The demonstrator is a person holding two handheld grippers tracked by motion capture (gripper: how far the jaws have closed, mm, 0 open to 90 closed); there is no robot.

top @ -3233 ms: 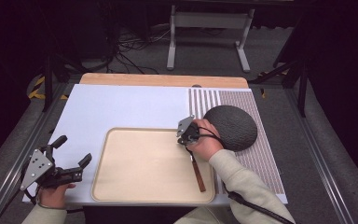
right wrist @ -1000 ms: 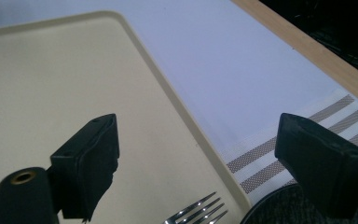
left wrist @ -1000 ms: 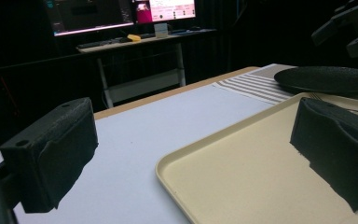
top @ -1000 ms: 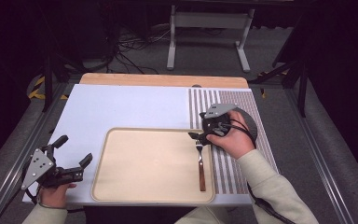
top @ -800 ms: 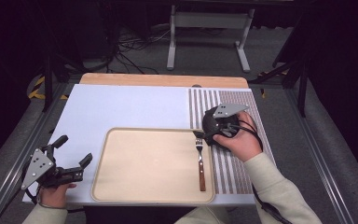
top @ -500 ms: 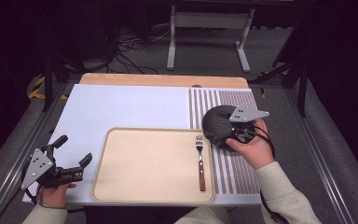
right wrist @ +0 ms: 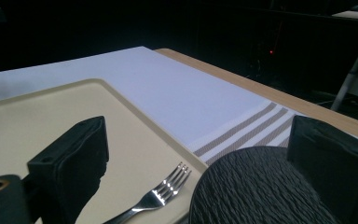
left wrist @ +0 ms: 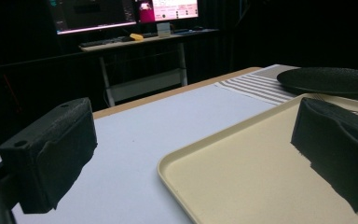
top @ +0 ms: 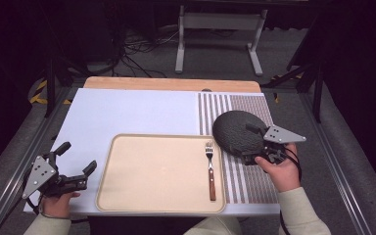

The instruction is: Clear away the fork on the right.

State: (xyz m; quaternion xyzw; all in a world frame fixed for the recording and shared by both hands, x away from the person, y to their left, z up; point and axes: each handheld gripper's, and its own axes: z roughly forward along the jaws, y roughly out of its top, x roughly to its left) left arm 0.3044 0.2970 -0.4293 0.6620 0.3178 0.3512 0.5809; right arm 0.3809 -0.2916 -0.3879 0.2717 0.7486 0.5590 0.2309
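Note:
A silver fork (top: 209, 169) with a brown handle lies on the right side of the beige tray (top: 147, 205), tines pointing away (right wrist: 168, 189). To its right a dark textured plate (top: 236, 132) sits on the striped placemat (top: 247, 181). My right gripper (top: 250, 144) hovers at the plate's near right edge. Its jaws have just been opening, and the plate (right wrist: 256, 191) lies low between them, untouched by the pads. My left gripper (top: 77, 156) rests open at the table's front left, beside the tray (left wrist: 242, 158), with nothing between its jaws (left wrist: 196, 135).
A white mat (top: 127, 112) covers the table, with a wooden strip (top: 171, 84) along the far edge. Metal rails run down both sides. A desk with lit monitors (left wrist: 121, 14) stands beyond the table in the dark.
My right gripper has left the fork lying on the tray and moved right, across to the plate's right side. The left gripper has stayed put.

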